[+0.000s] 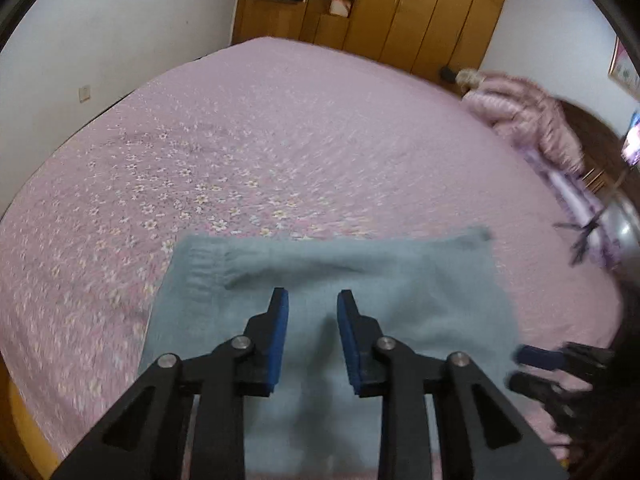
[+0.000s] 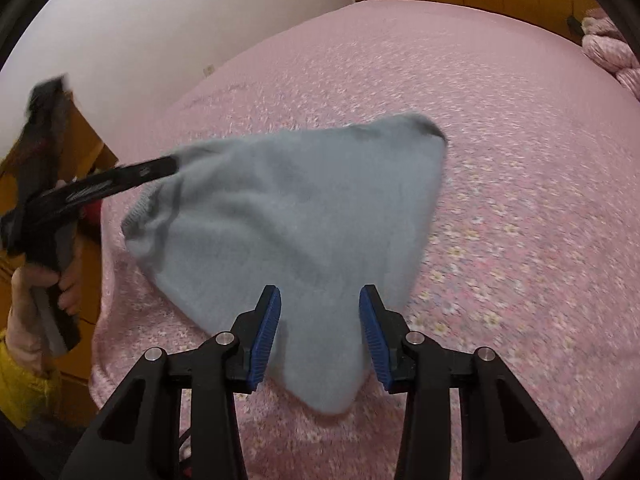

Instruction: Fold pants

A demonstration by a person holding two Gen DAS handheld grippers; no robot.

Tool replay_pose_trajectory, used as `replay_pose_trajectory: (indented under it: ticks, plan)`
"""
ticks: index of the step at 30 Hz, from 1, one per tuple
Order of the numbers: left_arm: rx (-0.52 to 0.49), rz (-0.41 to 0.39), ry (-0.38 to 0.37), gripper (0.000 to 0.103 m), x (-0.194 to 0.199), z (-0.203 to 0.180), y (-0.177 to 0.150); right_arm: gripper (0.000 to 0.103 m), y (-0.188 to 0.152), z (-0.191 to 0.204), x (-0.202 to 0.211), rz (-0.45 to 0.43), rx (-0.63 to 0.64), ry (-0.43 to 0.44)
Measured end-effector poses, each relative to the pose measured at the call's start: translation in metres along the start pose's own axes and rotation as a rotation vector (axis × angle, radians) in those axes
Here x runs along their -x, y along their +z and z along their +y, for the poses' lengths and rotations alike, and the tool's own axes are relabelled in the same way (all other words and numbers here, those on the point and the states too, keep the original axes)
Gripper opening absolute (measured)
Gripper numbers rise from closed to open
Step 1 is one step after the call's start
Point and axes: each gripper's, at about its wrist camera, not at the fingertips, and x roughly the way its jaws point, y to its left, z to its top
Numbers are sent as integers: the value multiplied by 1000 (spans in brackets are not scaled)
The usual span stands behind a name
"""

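Note:
Grey-blue fleece pants (image 1: 320, 280) lie folded into a compact pad on the pink floral bed near its front edge; they also show in the right wrist view (image 2: 296, 216). My left gripper (image 1: 312, 300) is open and empty, its blue pads (image 1: 280, 320) over the near part of the pants. In the right wrist view the left gripper (image 2: 168, 166) reaches in at the pants' left corner. My right gripper (image 2: 320, 298) is open and empty, over the pants' near corner. It shows at the right edge of the left wrist view (image 1: 532, 364).
The pink flowered bedspread (image 1: 280, 140) covers a wide bed. A pink padded jacket (image 1: 528, 116) lies at its far right. Wooden wardrobes (image 1: 400, 4) stand behind, a white wall to the left. A wooden bed frame (image 2: 80, 140) edges the left side.

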Motion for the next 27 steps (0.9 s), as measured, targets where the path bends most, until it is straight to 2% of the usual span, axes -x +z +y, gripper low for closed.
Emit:
replay_pose_trajectory:
  ticks: [1,3,5,7,9,11,13,15,19,23,27]
  plan:
    - [-14,21,60,13,-15,3,1,43,-2,0,-4,11,8,-10]
    - [19,32,68,3,-29,15,3,43,-7,4,-11,24,24,-18]
    - [81,37,4,3,-29,27,5,43,-10,8,-10,16,50,-29]
    - [117,48,-24,3,-27,33,6,43,-14,10,-9,17,65,-39]
    - [117,61,-23,3,-21,31,4,43,-17,12,-8,12,70,-45]
    - [90,72,-33,7,-2,30,-9,43,-20,12,-6,10,70,-44]
    - [44,85,-7,14,11,25,-24,43,-21,8,-4,11,60,-36]
    - [24,103,15,15,20,23,-39,43,-22,7,-2,14,48,-26]
    - [-1,120,42,15,28,27,-68,43,-29,-3,4,36,45,-17]
    - [-1,129,56,15,32,27,-73,43,-36,-12,18,58,43,11]
    - [2,137,52,15,30,28,-76,44,-6,-58,30,1,-102,88]
